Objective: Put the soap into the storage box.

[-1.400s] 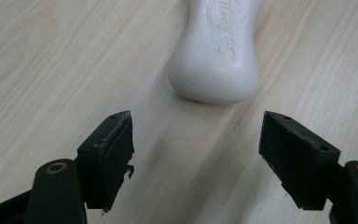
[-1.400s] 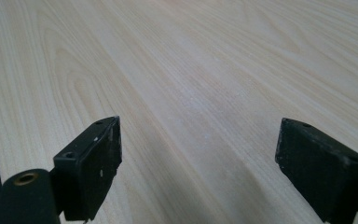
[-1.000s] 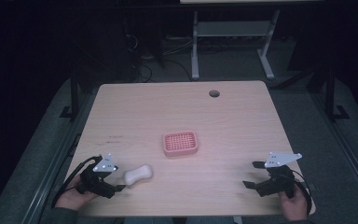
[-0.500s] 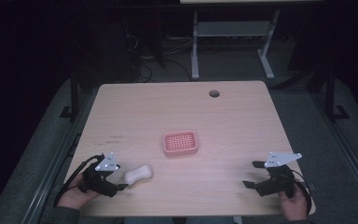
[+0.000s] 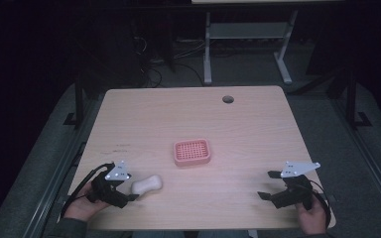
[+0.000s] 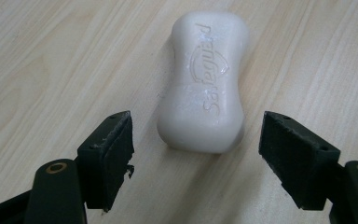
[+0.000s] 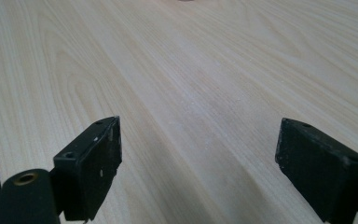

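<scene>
Left gripper (image 6: 198, 154): jaws wide apart, holding nothing.
Soap bar (image 6: 206, 79): just ahead of it, flat on the worktop (image 5: 258, 124), not yet gripped.
Pink dish (image 5: 192, 151): farther ahead, empty; the placing remains.
Right gripper (image 7: 200, 165): open, idle.

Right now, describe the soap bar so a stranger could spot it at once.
Start at the wooden table and go to its near left corner, just ahead of the open left gripper. The soap bar lies flat there: white, waisted, embossed lettering, unlike the pink ridged soap dish mid-table.
</scene>
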`<action>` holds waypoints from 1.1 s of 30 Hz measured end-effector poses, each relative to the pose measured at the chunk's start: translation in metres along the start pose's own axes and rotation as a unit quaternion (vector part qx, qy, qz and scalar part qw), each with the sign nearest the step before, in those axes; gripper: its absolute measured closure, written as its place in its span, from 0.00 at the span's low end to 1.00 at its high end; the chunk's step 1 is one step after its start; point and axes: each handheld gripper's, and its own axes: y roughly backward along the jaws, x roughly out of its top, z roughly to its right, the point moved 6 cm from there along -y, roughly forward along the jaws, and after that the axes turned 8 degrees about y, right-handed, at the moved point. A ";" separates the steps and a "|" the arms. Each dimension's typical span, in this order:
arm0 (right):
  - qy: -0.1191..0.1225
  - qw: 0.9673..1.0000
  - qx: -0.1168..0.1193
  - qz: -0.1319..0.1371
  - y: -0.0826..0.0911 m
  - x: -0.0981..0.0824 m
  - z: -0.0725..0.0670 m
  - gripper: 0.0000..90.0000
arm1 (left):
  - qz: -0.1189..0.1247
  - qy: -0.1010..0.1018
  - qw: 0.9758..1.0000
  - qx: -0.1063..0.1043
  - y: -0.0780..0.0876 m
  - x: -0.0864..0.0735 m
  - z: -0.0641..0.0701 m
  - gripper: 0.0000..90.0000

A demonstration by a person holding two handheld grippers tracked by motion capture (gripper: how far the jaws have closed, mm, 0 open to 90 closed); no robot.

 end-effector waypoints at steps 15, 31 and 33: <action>0.000 1.000 0.001 -0.001 -0.001 0.000 0.000 0.16 | -0.008 -0.010 1.000 -0.007 -0.008 0.008 0.001 0.29; 0.001 1.000 0.001 0.000 -0.001 0.001 -0.001 0.16 | -0.013 -0.014 1.000 -0.017 -0.018 0.017 0.003 0.29; -0.001 1.000 0.002 0.000 -0.001 0.001 -0.001 0.16 | -0.014 -0.015 1.000 -0.018 -0.019 0.018 0.003 0.29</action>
